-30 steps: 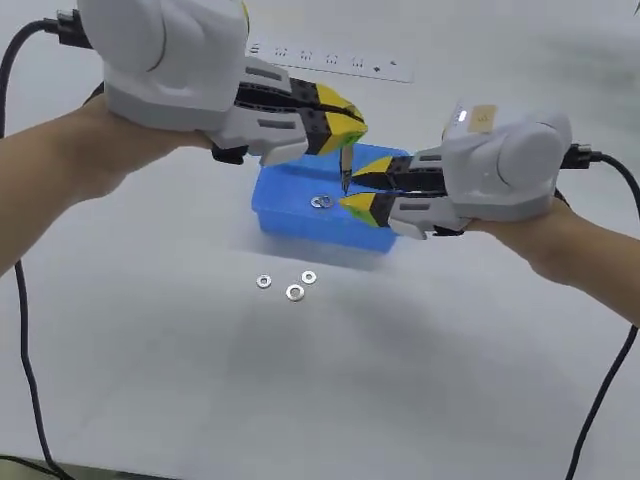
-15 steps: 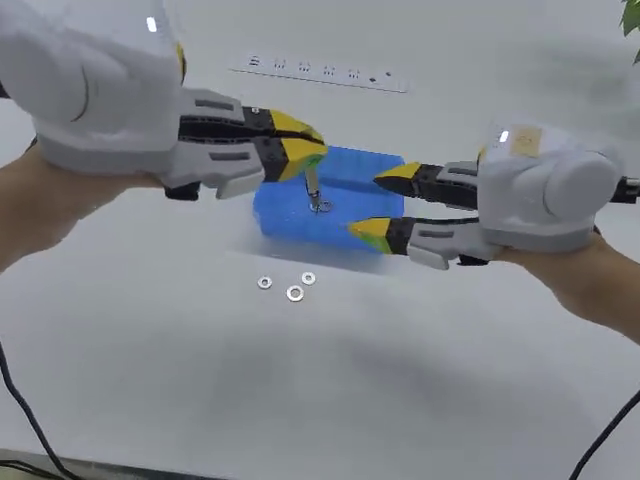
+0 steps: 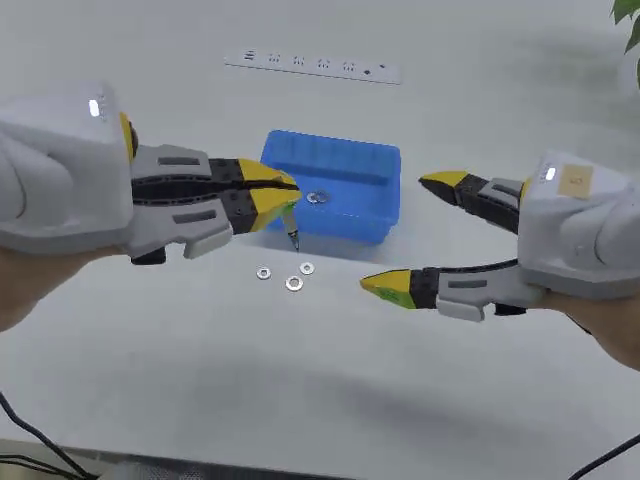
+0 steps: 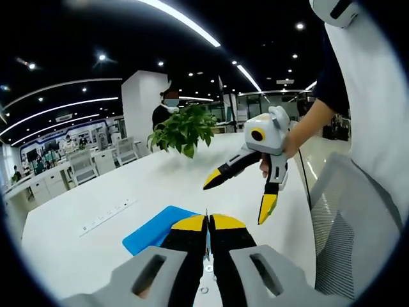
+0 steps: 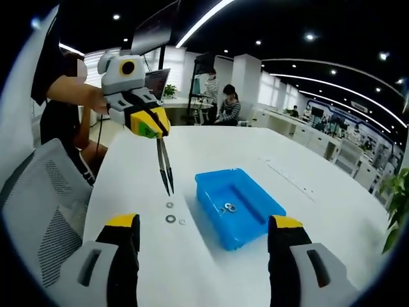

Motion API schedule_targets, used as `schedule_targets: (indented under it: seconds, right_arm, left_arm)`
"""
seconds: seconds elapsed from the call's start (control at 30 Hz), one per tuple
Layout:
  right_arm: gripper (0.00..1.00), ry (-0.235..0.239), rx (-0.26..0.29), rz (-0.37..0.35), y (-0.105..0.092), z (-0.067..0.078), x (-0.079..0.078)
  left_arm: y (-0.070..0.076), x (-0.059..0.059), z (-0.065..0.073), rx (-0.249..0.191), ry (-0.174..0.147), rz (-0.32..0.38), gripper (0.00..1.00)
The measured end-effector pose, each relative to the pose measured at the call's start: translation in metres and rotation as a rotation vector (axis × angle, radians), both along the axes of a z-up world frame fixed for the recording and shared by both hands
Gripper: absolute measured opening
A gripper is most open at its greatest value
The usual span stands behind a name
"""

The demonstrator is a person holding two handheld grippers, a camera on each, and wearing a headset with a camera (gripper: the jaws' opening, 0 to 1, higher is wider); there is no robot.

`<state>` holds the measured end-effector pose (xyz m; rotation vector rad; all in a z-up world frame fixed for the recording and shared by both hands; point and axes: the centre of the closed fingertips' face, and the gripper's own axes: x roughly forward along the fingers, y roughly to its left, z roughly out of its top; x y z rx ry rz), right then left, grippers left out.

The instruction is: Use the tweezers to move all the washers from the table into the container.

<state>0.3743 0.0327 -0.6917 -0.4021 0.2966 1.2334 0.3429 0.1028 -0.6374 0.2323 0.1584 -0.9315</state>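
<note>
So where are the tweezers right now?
Head view, left of centre: the tweezers hang clamped in the tongs of the left gripper, tips just above the three loose washers, in front of the blue container.

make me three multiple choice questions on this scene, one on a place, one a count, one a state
1. Where do the loose washers lie?
A) on the table, just in front of the container
B) behind the container
C) on its rim

2. How many washers lie outside the container?
A) one
B) three
C) six

3. How does the right gripper stand?
A) shut on a washer
B) shut, empty
C) open, empty

Key:
1 A, the head view shows them nearer the camera than the blue wall.
2 B, three show in the head and right gripper views.
3 C, its jaws stand wide apart; the left gripper holds the tweezers.
</note>
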Motion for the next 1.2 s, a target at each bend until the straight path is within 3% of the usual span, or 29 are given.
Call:
schedule_targets:
  seconds: [0.13,0.3,0.37,0.43,0.67,0.83,1.2]
  right_arm:
    - [1.00,0.017,0.010,-0.023,-0.003,0.001,-0.002]
    - [1.00,0.046,0.007,-0.019,-0.004,-0.008,-0.016]
    - [1.00,0.096,0.011,-0.014,-0.003,-0.015,-0.024]
    - [1.00,0.090,0.007,-0.016,-0.004,-0.021,-0.027]
    - [1.00,0.151,-0.036,0.007,-0.007,-0.046,-0.041]
    - [1.00,0.198,-0.021,0.012,0.000,-0.050,-0.047]
    - [1.00,0.232,-0.013,0.049,0.013,-0.052,-0.055]
  left_arm:
    - [0.001,-0.001,-0.010,0.001,0.016,0.008,0.05]
    - [-0.003,-0.005,-0.021,-0.007,0.036,0.000,0.05]
    - [-0.003,-0.004,-0.026,0.000,0.041,0.004,0.05]
    - [-0.004,-0.004,-0.031,0.005,0.054,0.003,0.05]
    - [-0.005,-0.004,-0.043,0.012,0.071,0.004,0.05]
    - [-0.006,-0.003,-0.050,0.023,0.080,-0.002,0.05]
    - [-0.004,0.001,-0.054,0.028,0.079,-0.005,0.05]
